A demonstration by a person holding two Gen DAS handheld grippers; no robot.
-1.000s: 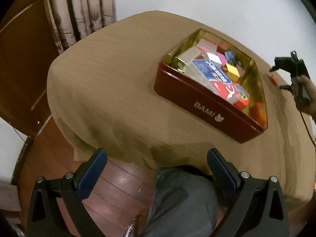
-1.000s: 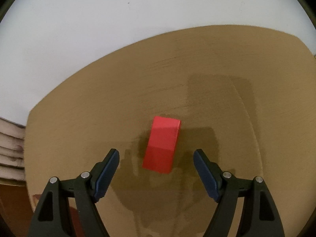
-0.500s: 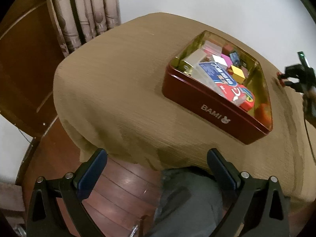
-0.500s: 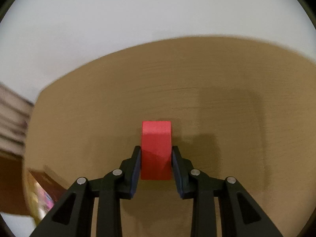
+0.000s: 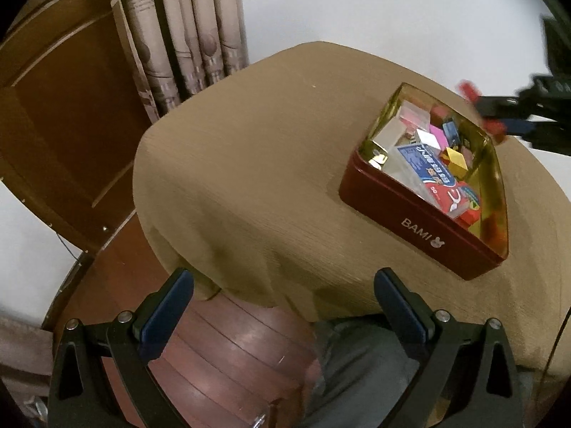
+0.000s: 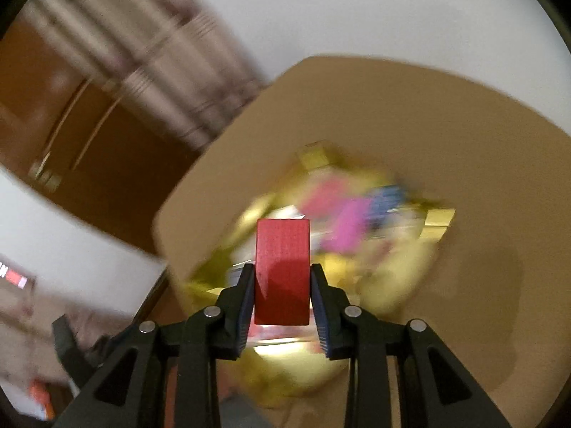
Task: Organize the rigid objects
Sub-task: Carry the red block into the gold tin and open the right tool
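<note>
A red rectangular block (image 6: pixel 282 267) stands upright between the pads of my right gripper (image 6: pixel 282 278), which is shut on it. Behind the block, blurred, lies the gold-lined tin (image 6: pixel 437 219) with its jumble of small boxes. In the left wrist view the same dark red tin (image 5: pixel 421 226), marked BAMI, sits on the right side of the tan-clothed table (image 5: pixel 249 164), filled with several small boxes and cubes. The right gripper (image 5: pixel 499 117) hangs blurred above the tin's far right rim with the red block (image 5: pixel 469 90) in it. My left gripper (image 5: pixel 282 306) stands open and holds nothing, off the table's near edge.
A patterned curtain (image 5: pixel 185 35) and a brown wooden door (image 5: pixel 53 114) stand left of the table. White wall lies behind it. Below the near edge are red-brown floorboards (image 5: pixel 228 353) and a person's grey-trousered leg (image 5: pixel 360 367).
My right gripper shut on the red block, lifted it off the cloth and swung it fast over the tin, rolling as it went. The left gripper drifted slightly and stayed open.
</note>
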